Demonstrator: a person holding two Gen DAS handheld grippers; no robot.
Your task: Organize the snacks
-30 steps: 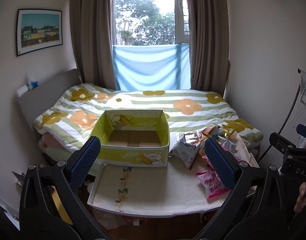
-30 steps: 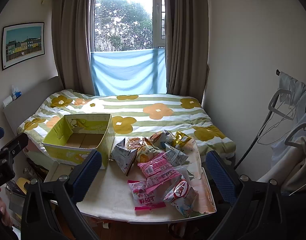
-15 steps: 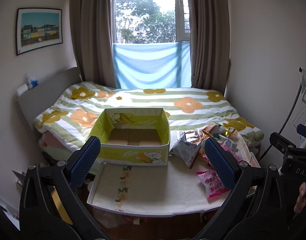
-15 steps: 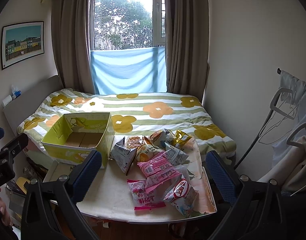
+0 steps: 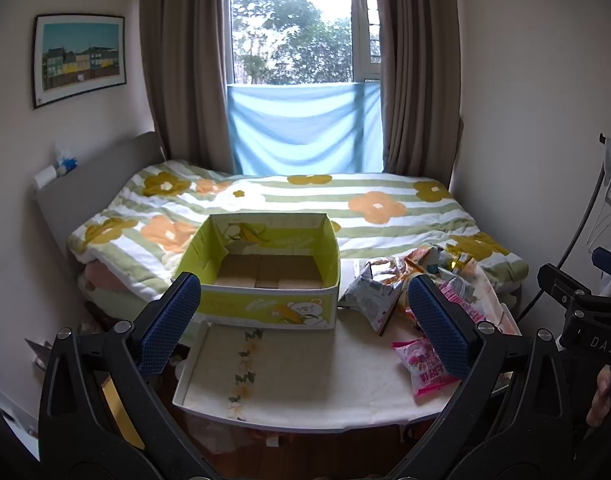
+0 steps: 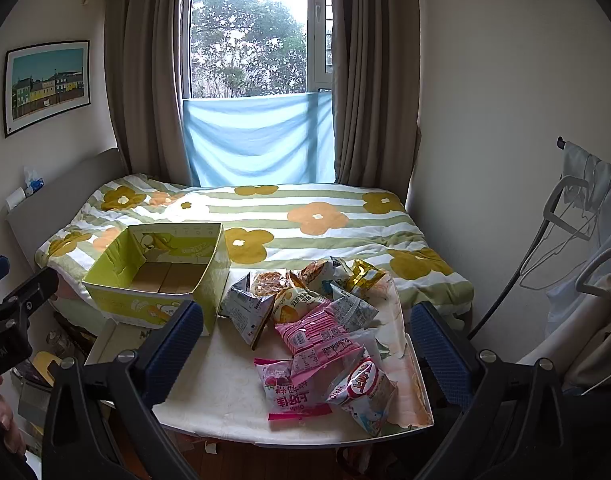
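Note:
An empty yellow-green cardboard box (image 5: pixel 265 268) (image 6: pixel 161 276) stands at the far left of a small white table (image 5: pixel 297 372) (image 6: pixel 221 392). A heap of snack bags (image 6: pixel 317 320) (image 5: pixel 421 288) lies on the table's right half: pink packets (image 6: pixel 321 336), a grey triangular bag (image 6: pixel 249 312), a gold one (image 6: pixel 365 276). My left gripper (image 5: pixel 301 324) hangs open in front of the box, well short of it. Facing the snack heap from a distance, my right gripper (image 6: pixel 305 344) is open too, with nothing between its fingers.
A bed with a flowered striped quilt (image 5: pixel 305 208) lies right behind the table. A clothes rack with hangers (image 6: pixel 577 240) stands at the right wall. Clutter sits on the floor left of the table (image 6: pixel 53 352). A hand (image 5: pixel 597 396) holds the other gripper's handle.
Both views have crept slightly lower and closer to the table; the box and the snacks have not moved. Both grippers stay open.

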